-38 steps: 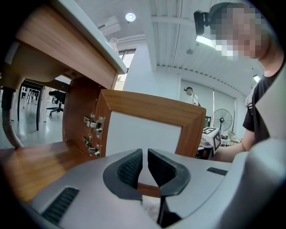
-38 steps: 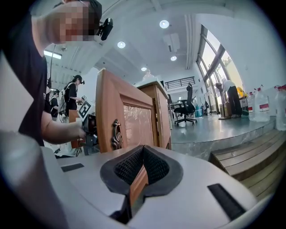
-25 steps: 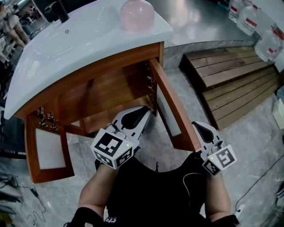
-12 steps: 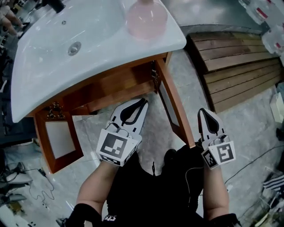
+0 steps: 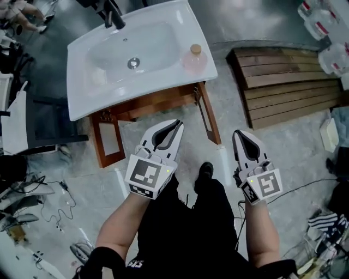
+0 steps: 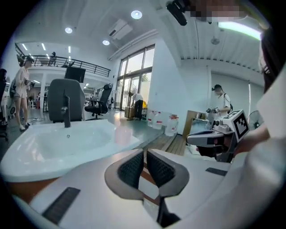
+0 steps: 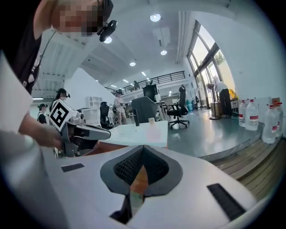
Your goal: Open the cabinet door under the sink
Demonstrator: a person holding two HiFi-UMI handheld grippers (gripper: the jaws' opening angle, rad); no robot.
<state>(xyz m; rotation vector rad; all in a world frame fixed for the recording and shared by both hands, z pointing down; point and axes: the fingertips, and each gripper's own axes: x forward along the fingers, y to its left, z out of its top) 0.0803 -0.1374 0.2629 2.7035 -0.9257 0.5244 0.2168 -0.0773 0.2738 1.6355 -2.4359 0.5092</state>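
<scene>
The white sink point(image 5: 98, 82) sits on a wooden cabinet point(image 5: 158, 101) with both doors swung open: the left door point(image 5: 107, 143) and the right door point(image 5: 210, 119). My left gripper point(image 5: 175, 126) hovers high above the floor in front of the cabinet, touching nothing. Its jaws are shut with only a thin slit and nothing between them point(image 6: 145, 154). My right gripper point(image 5: 240, 135) floats beside the right door's outer edge, shut and empty point(image 7: 143, 150). Neither gripper touches a door.
A pink bottle point(image 5: 194, 59) stands on the sink's right rim and a black faucet point(image 5: 112, 16) at its back. A wooden platform point(image 5: 283, 82) lies to the right, water jugs point(image 5: 322, 22) behind it. Cables point(image 5: 49, 218) litter the floor at left. People stand in the background.
Both grippers have risen well above the cabinet, and the head view has lifted with them, so the sink looks smaller and farther. Both doors stay open.
</scene>
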